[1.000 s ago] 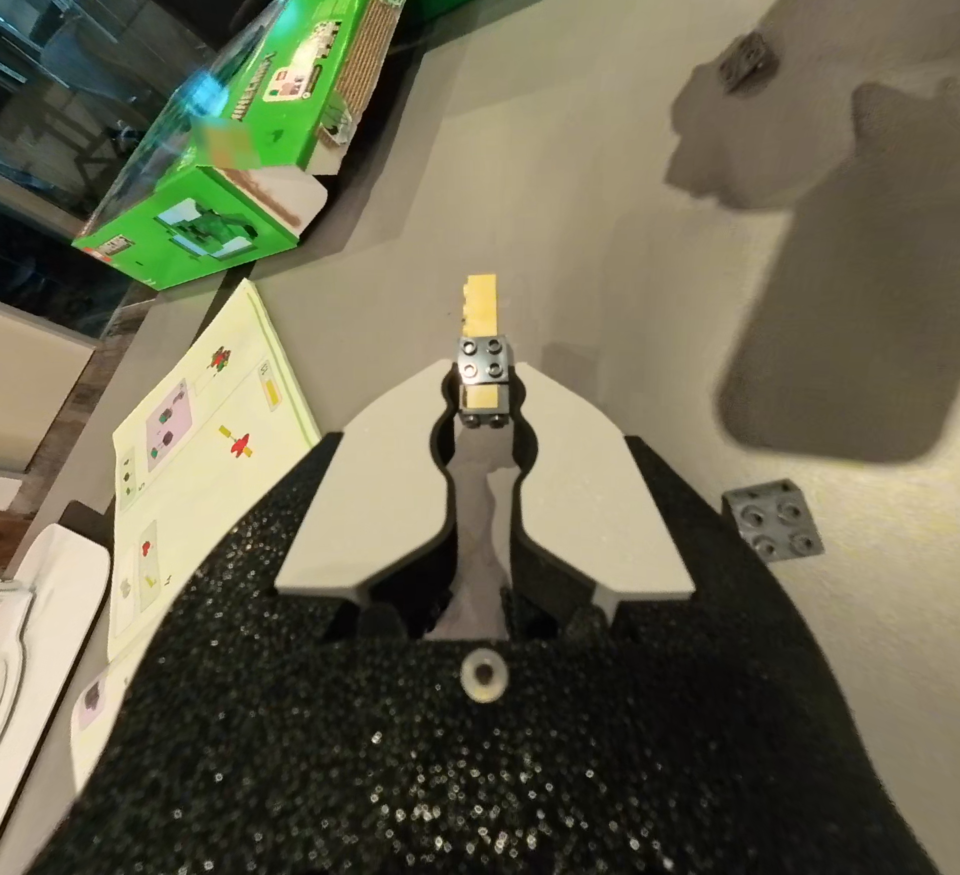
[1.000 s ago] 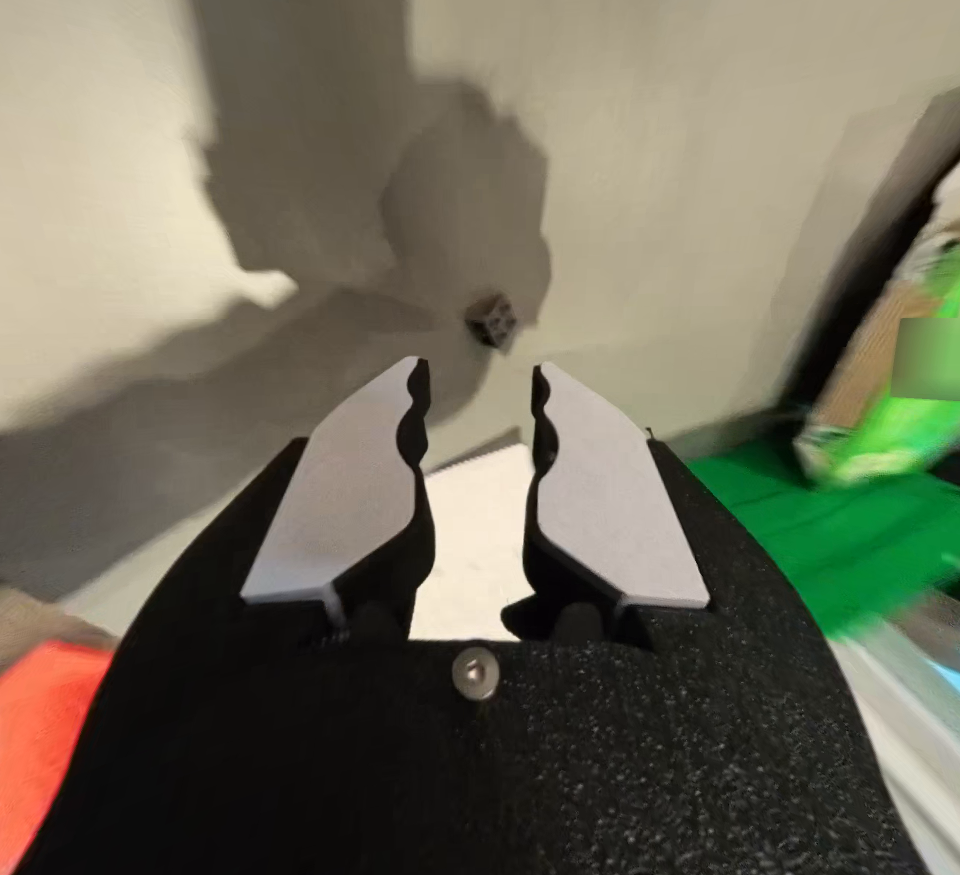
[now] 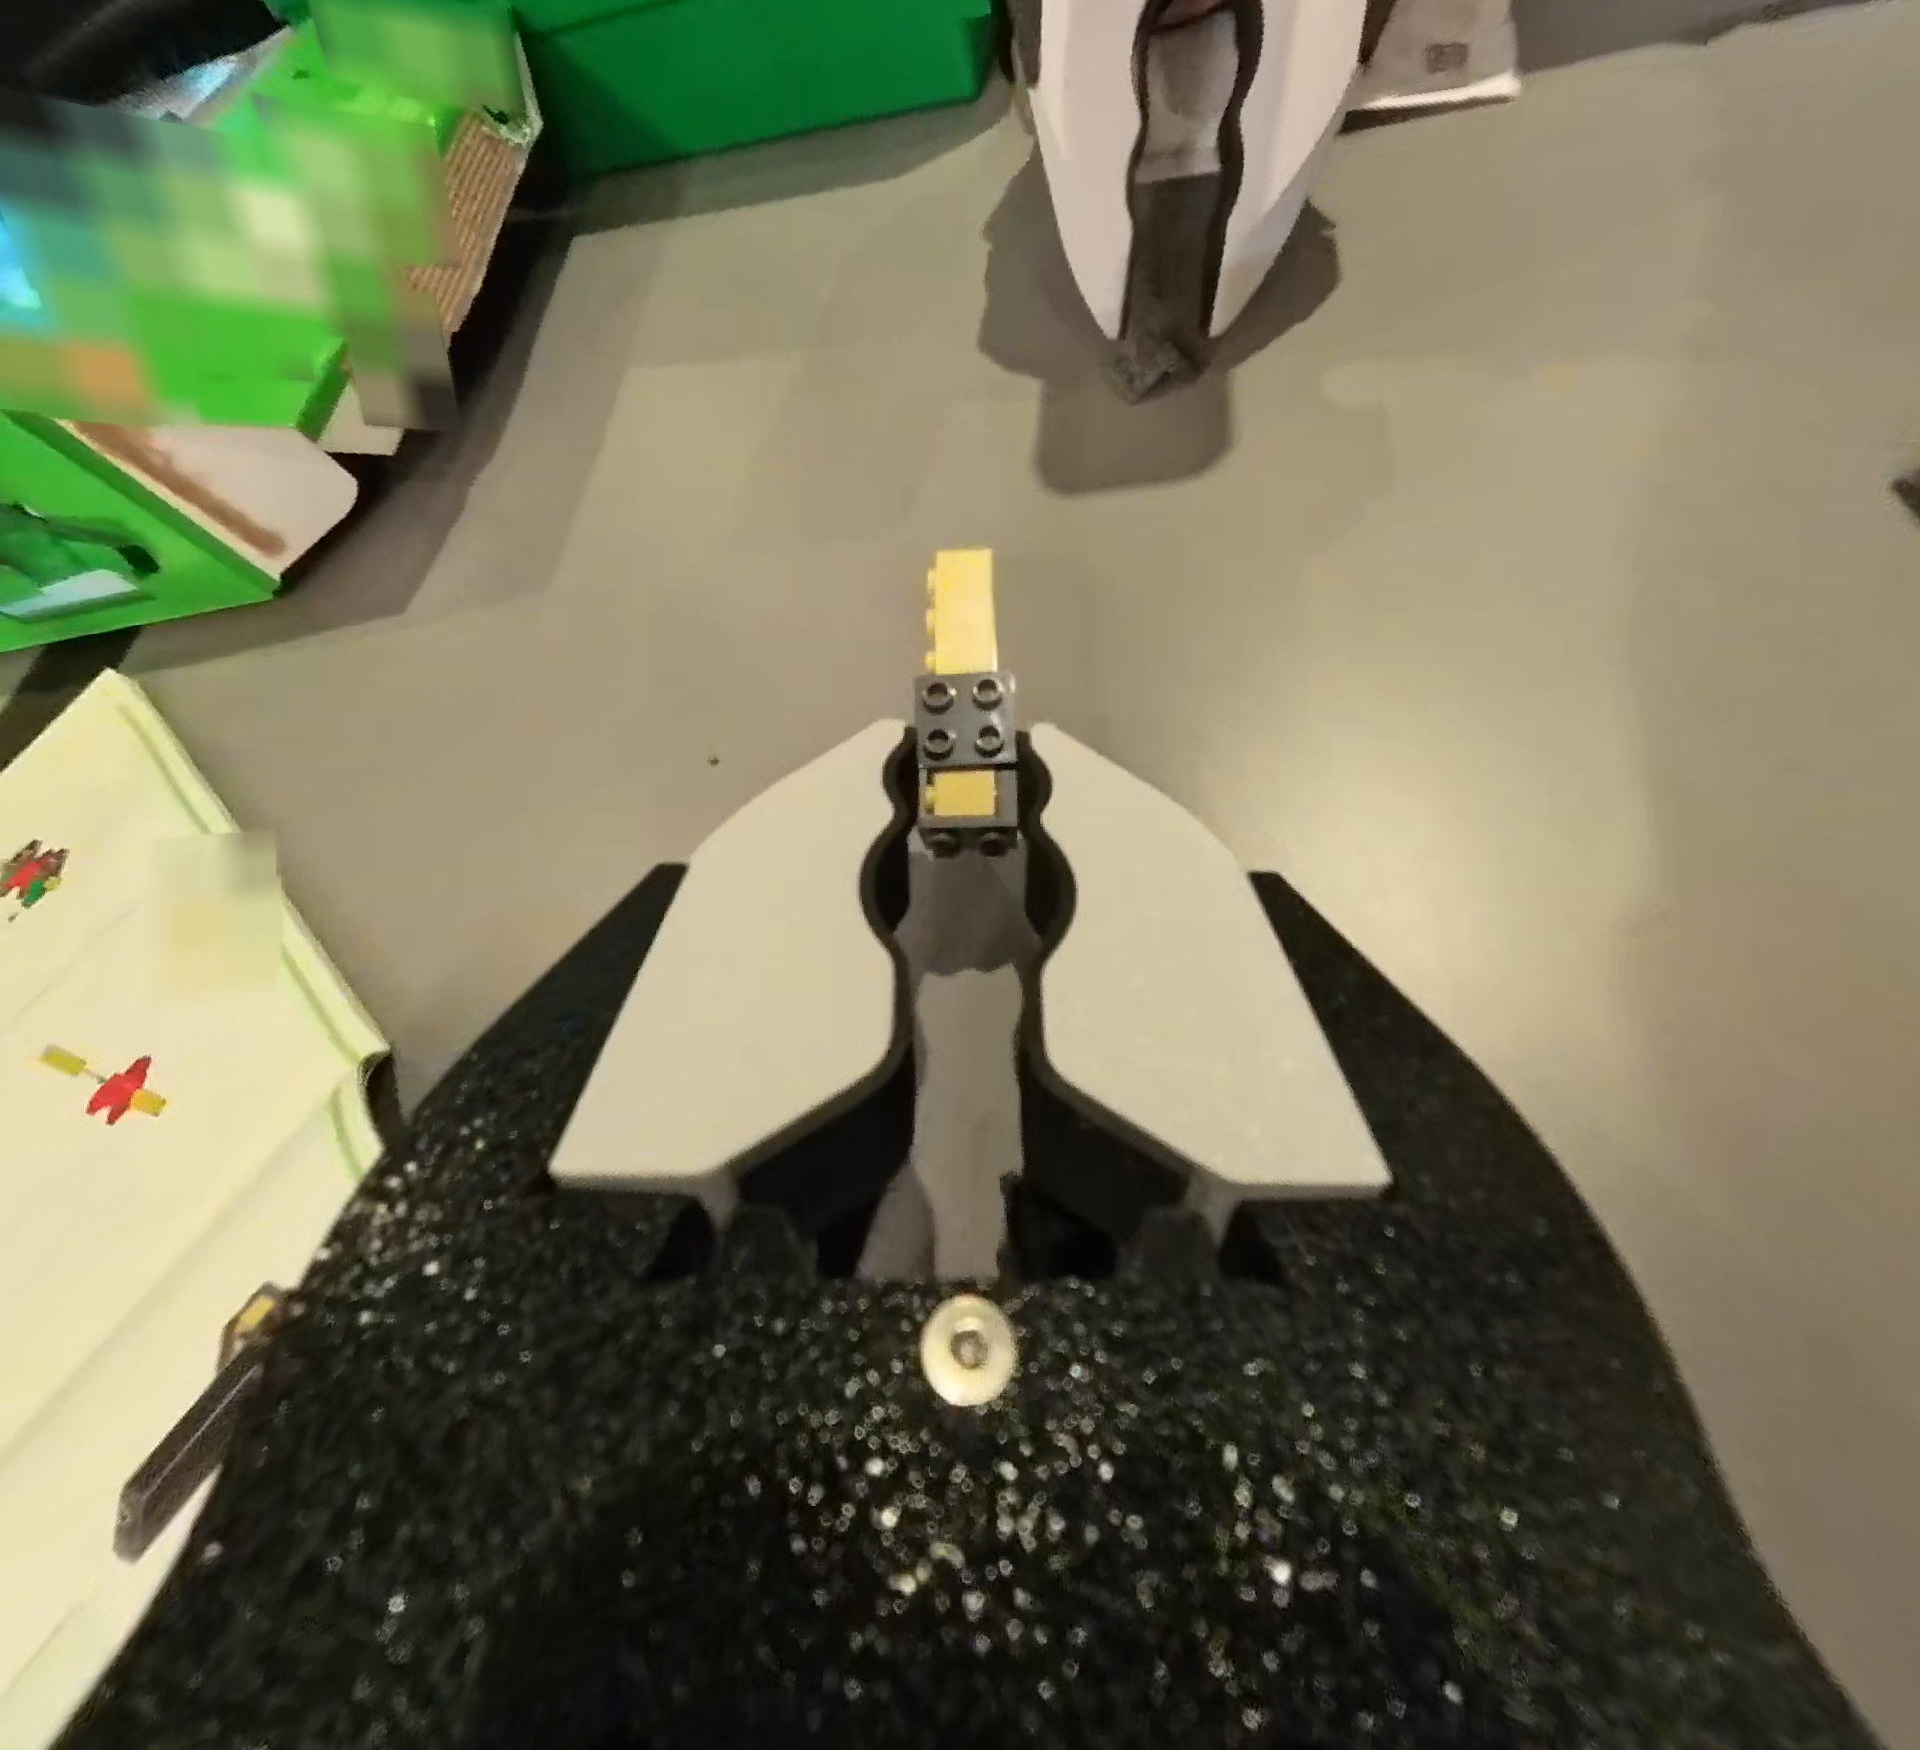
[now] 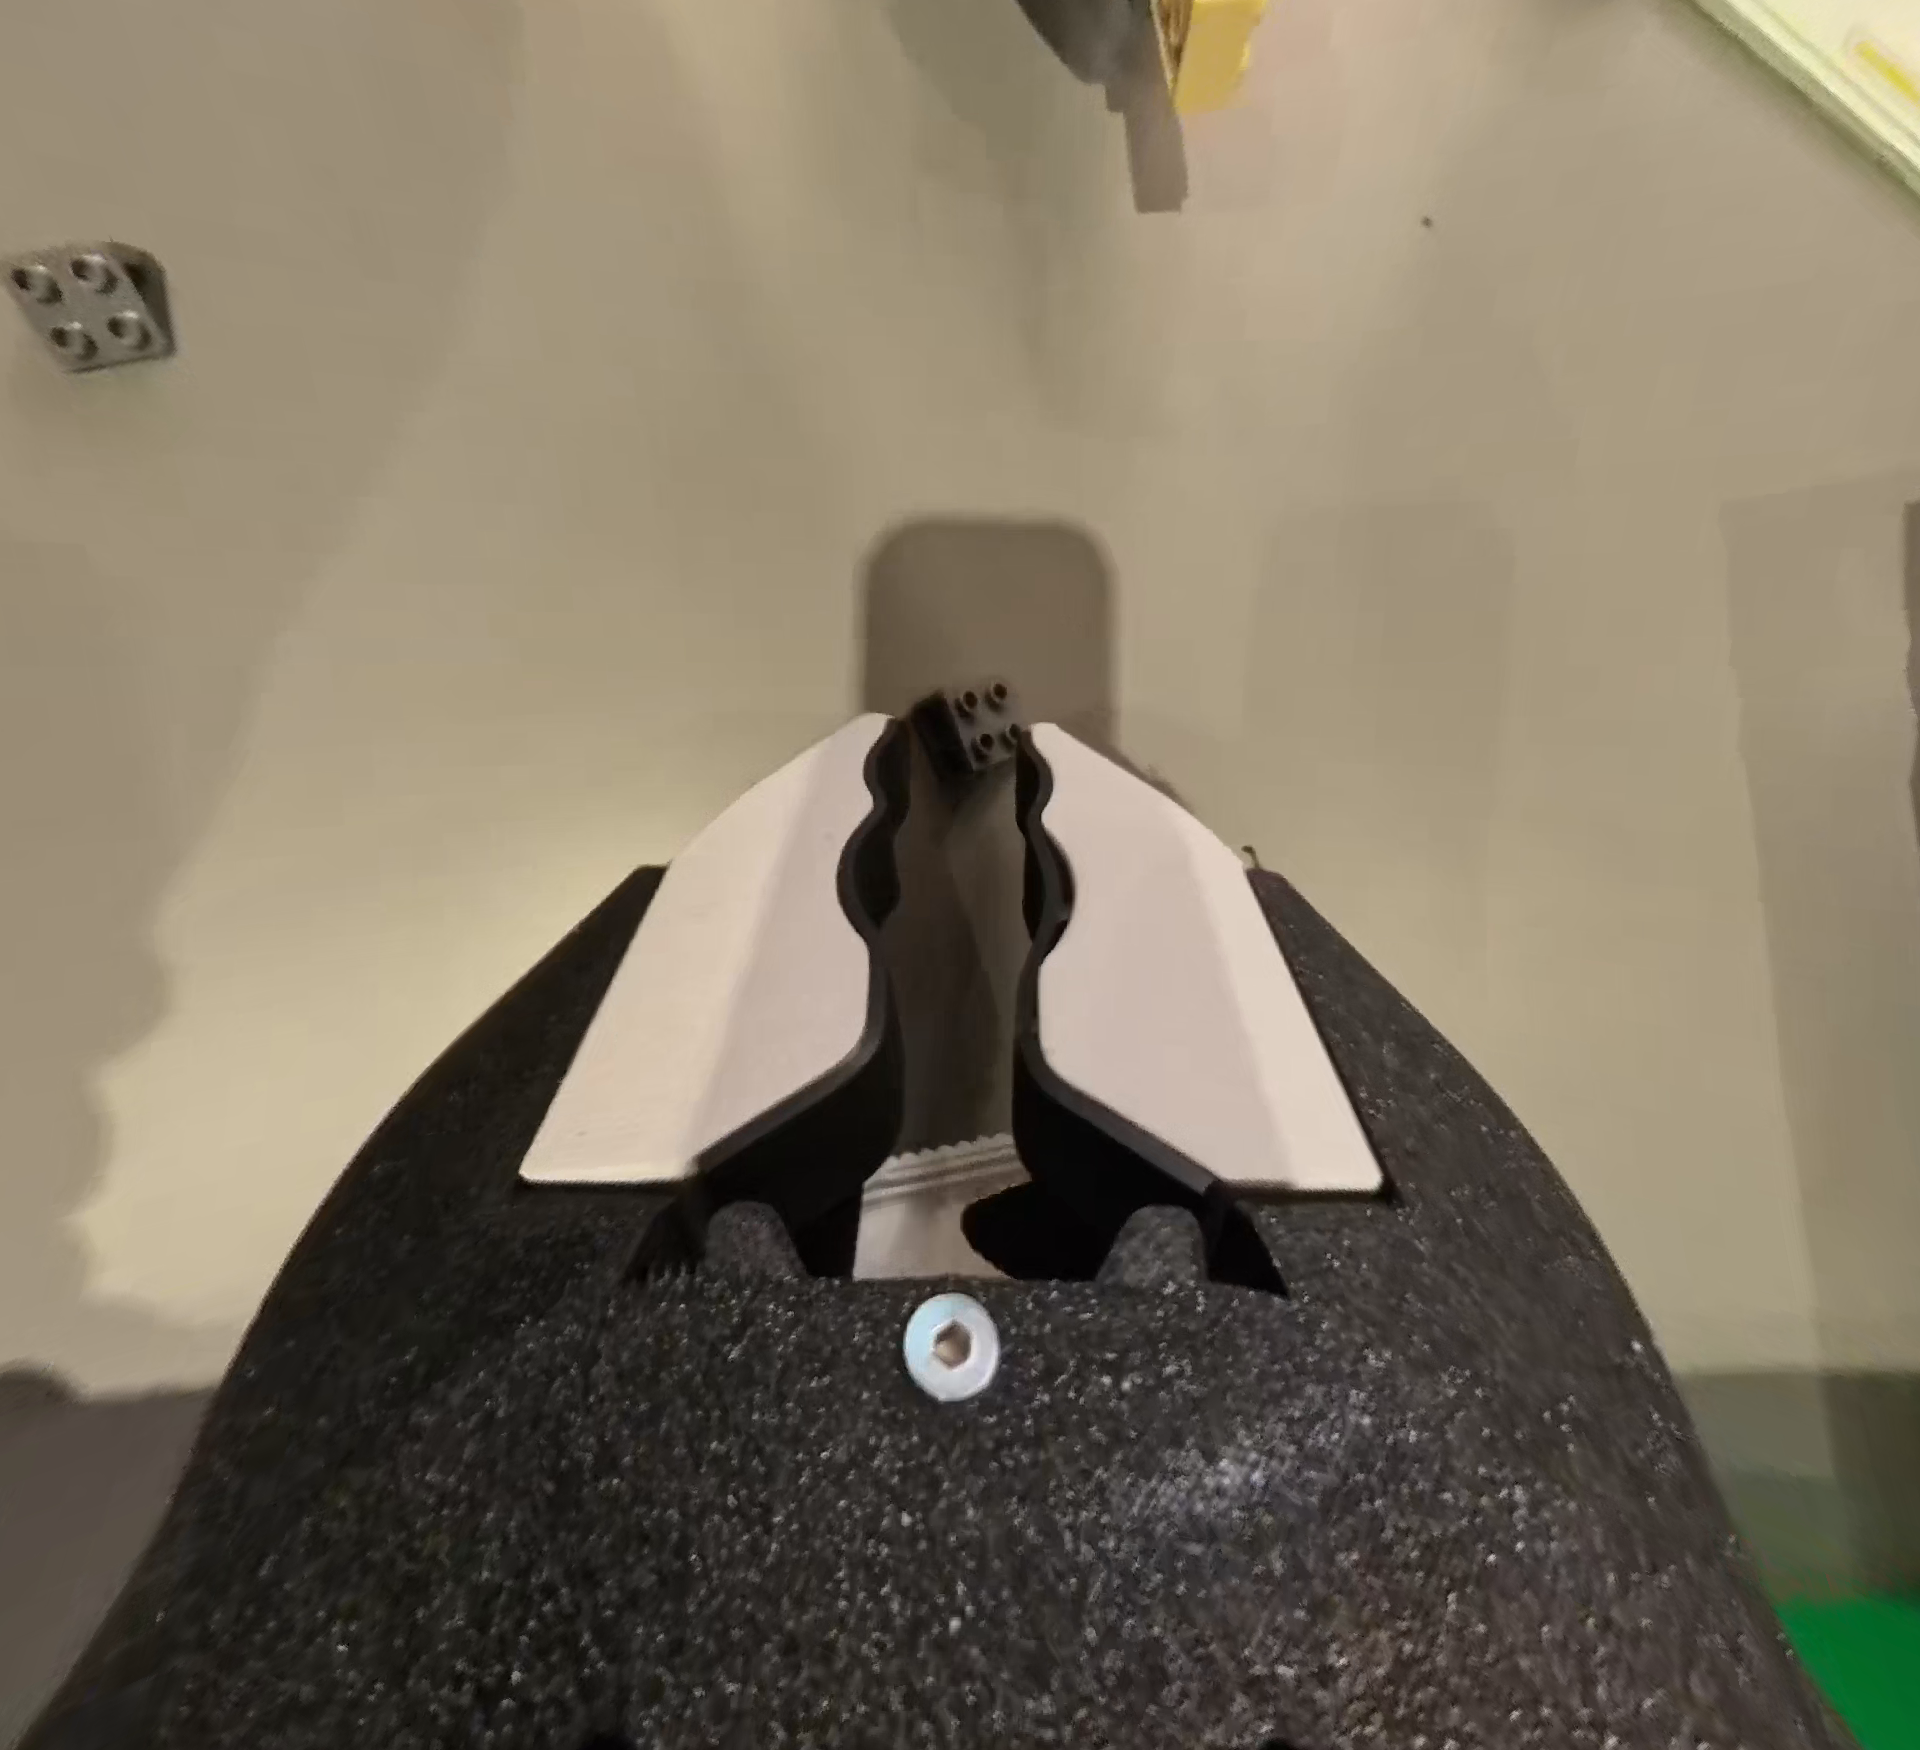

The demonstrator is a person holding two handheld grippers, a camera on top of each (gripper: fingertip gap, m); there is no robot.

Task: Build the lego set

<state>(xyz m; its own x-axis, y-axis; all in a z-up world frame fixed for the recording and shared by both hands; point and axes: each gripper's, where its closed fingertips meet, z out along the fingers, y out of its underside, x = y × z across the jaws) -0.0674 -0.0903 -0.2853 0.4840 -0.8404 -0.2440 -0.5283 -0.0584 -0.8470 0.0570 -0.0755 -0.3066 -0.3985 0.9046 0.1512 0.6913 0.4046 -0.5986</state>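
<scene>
Between the right gripper [image 4: 968, 742] tips at 12 o'clock sits a dark brick [image 4: 971, 728], now pinched; earlier they gaped empty. Left gripper [image 3: 968, 770] still clamps the yellow-and-dark assembly [image 3: 966, 713] above the table [image 3: 1507, 557].

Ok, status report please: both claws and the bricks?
Left claw shut on yellow-and-black assembly. Right claw shut on black brick. Nothing between them.

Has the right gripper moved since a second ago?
Yes. The right gripper has come down to the dark brick on the table; its jaws, open and short of it before, now flank it.
</scene>
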